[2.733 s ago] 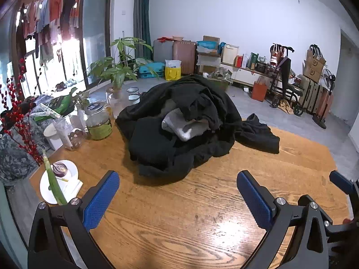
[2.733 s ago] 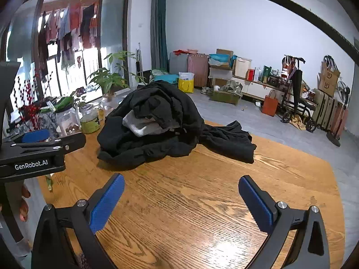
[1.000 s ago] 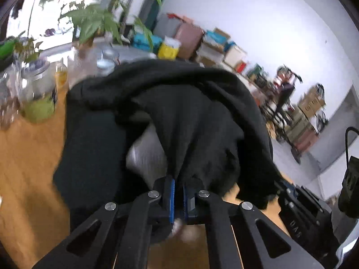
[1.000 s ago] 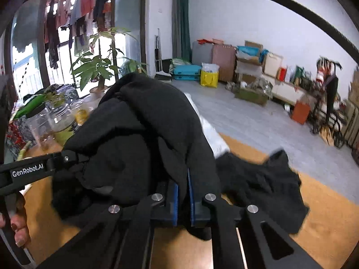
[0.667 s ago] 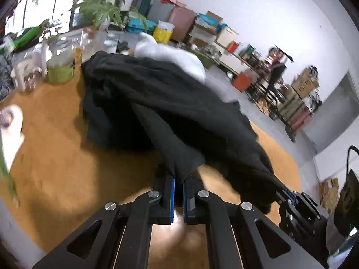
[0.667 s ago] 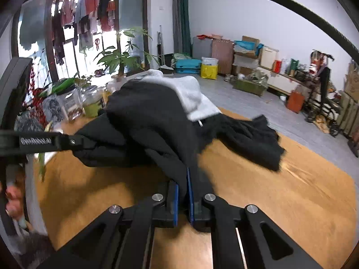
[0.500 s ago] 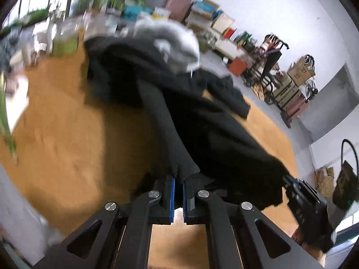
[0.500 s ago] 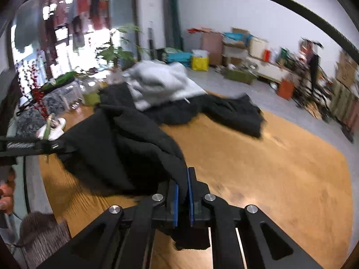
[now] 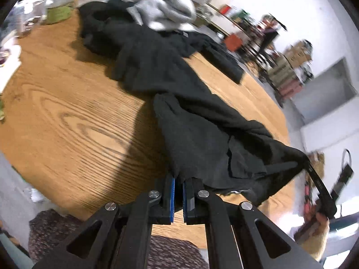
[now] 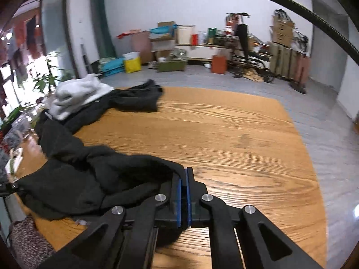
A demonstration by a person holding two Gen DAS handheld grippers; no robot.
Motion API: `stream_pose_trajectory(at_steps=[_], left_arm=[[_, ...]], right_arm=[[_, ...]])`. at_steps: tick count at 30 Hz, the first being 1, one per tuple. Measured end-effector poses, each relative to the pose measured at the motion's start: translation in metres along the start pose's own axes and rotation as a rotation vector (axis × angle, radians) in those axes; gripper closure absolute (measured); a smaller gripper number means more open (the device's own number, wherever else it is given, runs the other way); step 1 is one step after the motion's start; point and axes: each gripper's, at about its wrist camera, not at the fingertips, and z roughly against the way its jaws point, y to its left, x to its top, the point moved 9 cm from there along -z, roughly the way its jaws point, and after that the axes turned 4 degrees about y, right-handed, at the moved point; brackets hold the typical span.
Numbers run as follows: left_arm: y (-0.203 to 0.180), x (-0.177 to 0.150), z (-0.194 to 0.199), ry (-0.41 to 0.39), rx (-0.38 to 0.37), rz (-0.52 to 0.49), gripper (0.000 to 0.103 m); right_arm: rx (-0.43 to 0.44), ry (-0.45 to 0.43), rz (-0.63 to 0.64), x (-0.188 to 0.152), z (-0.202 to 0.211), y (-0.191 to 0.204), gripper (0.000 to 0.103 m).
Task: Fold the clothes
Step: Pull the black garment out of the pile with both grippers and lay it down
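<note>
A black garment point(image 9: 190, 134) stretches from the clothes pile across the wooden table point(image 9: 67, 112) to the near edge. My left gripper point(image 9: 177, 192) is shut on one corner of it. My right gripper point(image 10: 184, 190) pinches another part of the same black garment point(image 10: 89, 174), its jaws closing tight on the cloth. In the left wrist view, the right gripper point(image 9: 306, 164) holds the cloth out to the right. A grey garment point(image 9: 163, 11) tops the pile, and a second black garment point(image 10: 136, 98) lies behind it.
Glass jars point(image 9: 58, 11) and plants stand blurred at the table's far left corner. Bare wood point(image 10: 224, 139) spreads to the right of the pile. Speckled knit fabric point(image 9: 56, 231) lies below the near table edge. Boxes and luggage line the far wall.
Both grippers have dragged the black garment off the pile toward the near table edge and spread apart, the right one going right. The grey garment underneath is now uncovered.
</note>
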Motion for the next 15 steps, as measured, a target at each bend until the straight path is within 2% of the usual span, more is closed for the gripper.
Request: stream_pose_trajectory(at_steps=[3, 5, 9, 11, 14, 15], left_arm=[[-0.009, -0.002, 0.001, 0.014, -0.031, -0.013, 0.098], [-0.004, 0.000, -0.002, 0.024, -0.012, -0.001, 0.098], [0.004, -0.002, -0.022, 0.084, 0.006, 0.013, 0.098], [0.005, -0.001, -0.030, 0.098, 0.015, 0.019, 0.098], [0.009, 0.011, -0.032, 0.076, 0.036, 0.033, 0.098], [0.007, 0.019, -0.030, 0.052, 0.035, 0.034, 0.098]], right_arm=[[-0.065, -0.013, -0.047, 0.002, 0.005, -0.034, 0.099], [-0.112, -0.021, -0.108, 0.002, 0.009, -0.063, 0.099], [-0.255, 0.035, -0.187, -0.019, 0.005, -0.118, 0.098], [-0.298, 0.078, -0.197, -0.034, 0.000, -0.133, 0.095], [-0.304, 0.100, -0.210, -0.049, 0.002, -0.141, 0.095], [-0.335, 0.095, -0.197, -0.051, 0.006, -0.144, 0.095]])
